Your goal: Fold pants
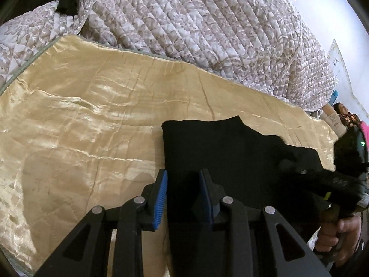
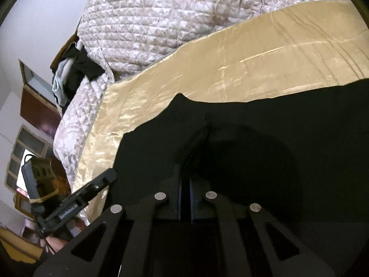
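Black pants (image 1: 221, 147) lie flat on a gold satin sheet (image 1: 92, 120). In the left wrist view my left gripper (image 1: 184, 173) hovers at the pants' left edge. Its blue pads (image 1: 161, 196) stand apart with black cloth between and below them, not pressed. My right gripper (image 1: 286, 164) rests on the pants further right, held by a hand (image 1: 334, 233). In the right wrist view the right gripper (image 2: 184, 177) has its pads together, pinching a raised crease of the pants (image 2: 276, 127). The left gripper (image 2: 110, 175) reaches the pants' edge at lower left.
A quilted floral blanket (image 1: 207, 27) is heaped behind the sheet. Dark clothes (image 2: 78, 69) lie on its far end. A person (image 1: 343, 113) sits beyond the bed's right end. A window (image 2: 25, 152) and brown door (image 2: 37, 108) stand at the left of the right wrist view.
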`<state>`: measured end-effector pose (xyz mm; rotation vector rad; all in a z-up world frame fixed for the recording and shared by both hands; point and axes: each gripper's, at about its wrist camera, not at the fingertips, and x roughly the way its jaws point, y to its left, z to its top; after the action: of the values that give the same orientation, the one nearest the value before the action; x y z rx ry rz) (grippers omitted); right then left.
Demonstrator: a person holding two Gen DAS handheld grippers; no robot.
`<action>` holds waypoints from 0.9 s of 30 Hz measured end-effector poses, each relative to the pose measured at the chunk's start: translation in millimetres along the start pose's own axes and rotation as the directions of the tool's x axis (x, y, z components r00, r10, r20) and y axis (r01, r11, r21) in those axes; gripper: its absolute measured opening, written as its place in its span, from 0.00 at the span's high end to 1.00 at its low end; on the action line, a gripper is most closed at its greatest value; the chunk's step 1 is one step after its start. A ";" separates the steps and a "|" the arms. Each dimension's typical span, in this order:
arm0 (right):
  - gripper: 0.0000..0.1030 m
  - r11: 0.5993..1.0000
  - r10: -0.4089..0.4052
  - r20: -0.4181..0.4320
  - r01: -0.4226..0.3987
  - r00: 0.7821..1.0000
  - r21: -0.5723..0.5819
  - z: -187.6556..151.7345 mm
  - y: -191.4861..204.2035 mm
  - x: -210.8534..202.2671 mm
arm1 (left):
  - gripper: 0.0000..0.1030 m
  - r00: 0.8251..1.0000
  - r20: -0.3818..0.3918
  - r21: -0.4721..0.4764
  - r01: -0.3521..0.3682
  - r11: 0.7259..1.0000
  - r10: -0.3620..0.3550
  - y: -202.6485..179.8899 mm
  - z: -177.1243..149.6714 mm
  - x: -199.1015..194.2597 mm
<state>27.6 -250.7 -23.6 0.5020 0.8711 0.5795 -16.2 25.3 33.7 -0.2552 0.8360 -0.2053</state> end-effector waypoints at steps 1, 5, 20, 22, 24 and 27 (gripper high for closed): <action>0.97 1.000 0.023 0.022 -0.023 1.000 0.014 -1.1 1.2 -8.3 | 0.70 1.000 0.006 0.002 0.003 1.000 -0.003 -0.2 -0.4 -1.8; 0.97 1.000 -0.008 0.091 0.005 0.996 0.031 -10.0 -1.4 -34.7 | 0.70 1.000 0.002 0.015 0.015 1.000 -0.015 -2.4 -2.8 -2.4; 0.97 0.993 -0.117 0.048 0.115 0.992 0.030 -19.6 -14.6 -28.0 | 0.70 1.000 0.004 0.059 0.026 0.998 -0.026 -15.3 -6.5 -7.4; 0.94 0.982 -0.189 0.095 0.189 0.977 0.004 -15.9 -9.2 -37.8 | 0.70 1.000 0.014 0.066 0.022 0.998 -0.023 -17.4 -4.3 -6.3; 0.94 0.972 -0.229 0.154 0.235 0.961 -0.025 -14.0 -2.5 -49.6 | 0.70 1.000 0.018 0.073 0.016 0.997 -0.017 -21.1 3.5 -3.4; 0.94 0.972 -0.205 0.185 0.222 0.961 -0.073 -5.9 7.8 -52.4 | 0.70 1.000 0.014 0.103 0.014 0.995 -0.015 -32.8 23.3 8.8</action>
<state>-6.1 -278.1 7.3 0.3626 0.7150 0.3692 4.5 -4.9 52.5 -0.1665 0.8067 -0.2591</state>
